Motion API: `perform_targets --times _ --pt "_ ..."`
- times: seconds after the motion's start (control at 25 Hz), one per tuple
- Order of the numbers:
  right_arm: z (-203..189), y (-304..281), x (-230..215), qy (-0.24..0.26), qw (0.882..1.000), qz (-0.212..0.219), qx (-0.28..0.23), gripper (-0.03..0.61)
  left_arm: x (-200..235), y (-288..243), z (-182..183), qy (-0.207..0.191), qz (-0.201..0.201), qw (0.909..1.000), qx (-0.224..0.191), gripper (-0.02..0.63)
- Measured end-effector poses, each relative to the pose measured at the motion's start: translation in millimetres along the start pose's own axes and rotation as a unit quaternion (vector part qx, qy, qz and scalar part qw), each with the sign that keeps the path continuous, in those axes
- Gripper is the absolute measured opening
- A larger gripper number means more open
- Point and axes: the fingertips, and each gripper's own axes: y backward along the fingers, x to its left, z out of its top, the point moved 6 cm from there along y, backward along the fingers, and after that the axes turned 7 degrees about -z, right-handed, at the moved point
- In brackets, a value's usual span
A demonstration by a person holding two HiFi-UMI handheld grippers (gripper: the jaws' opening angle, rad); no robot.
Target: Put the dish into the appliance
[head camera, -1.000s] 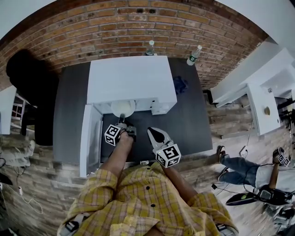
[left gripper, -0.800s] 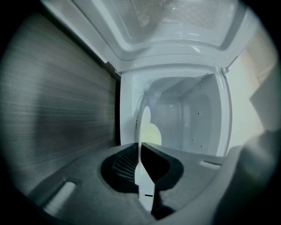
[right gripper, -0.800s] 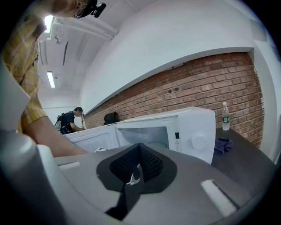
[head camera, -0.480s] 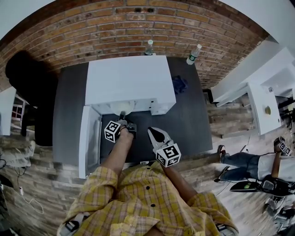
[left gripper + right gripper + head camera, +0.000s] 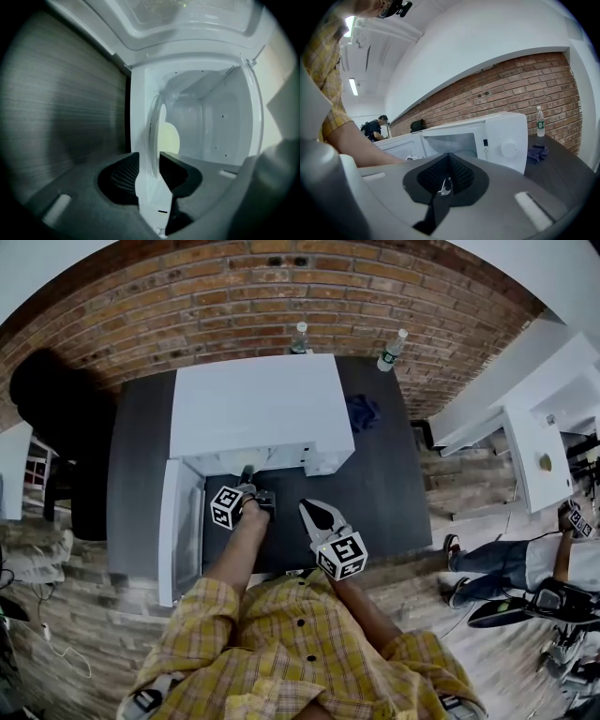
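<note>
Dark desk point(image 5: 384, 484) fills the foreground and runs back to a brick wall point(image 5: 234, 296). Nearest the person, the right hand-held gripper point(image 5: 307, 508) hangs over bare desk with its jaws pressed together on nothing. It is likely parked there so that it keeps out of the other arm's way. Just beyond it, the left hand-held gripper point(image 5: 249, 474) reaches into the mouth of the white microwave point(image 5: 253, 404). Its jaws have just been opening and now stand spread, with the rim of the dish point(image 5: 156, 126) between them but no longer pinched. The left gripper view shows the dish edge-on, already inside the white cavity, so this reads as the release after setting it down. From above the dish is hidden under the microwave's top. The door point(image 5: 178, 531) swings out to the left and leaves the opening free. It stands close beside the left arm, which should draw straight back to clear it. Farther off, a blue cloth point(image 5: 361, 412) lies to the right of the microwave. Two bottles point(image 5: 300, 337) stand at the desk's back edge, well clear of the work.
</note>
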Motion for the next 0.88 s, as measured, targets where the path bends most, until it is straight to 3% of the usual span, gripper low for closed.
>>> perform_targets --times 0.48,0.88 --pt "-0.2 2.9 -5.2 -0.003 1.0 -0.003 0.001 0.005 2.9 -5.8 0.9 0.003 0.01 0.9999 0.008 0.16" --pt "4.5 8.2 -1.4 -0.001 1.0 0.0 -0.004 0.005 -10.7 5.5 -4.0 -0.019 -0.012 0.9991 0.035 0.16"
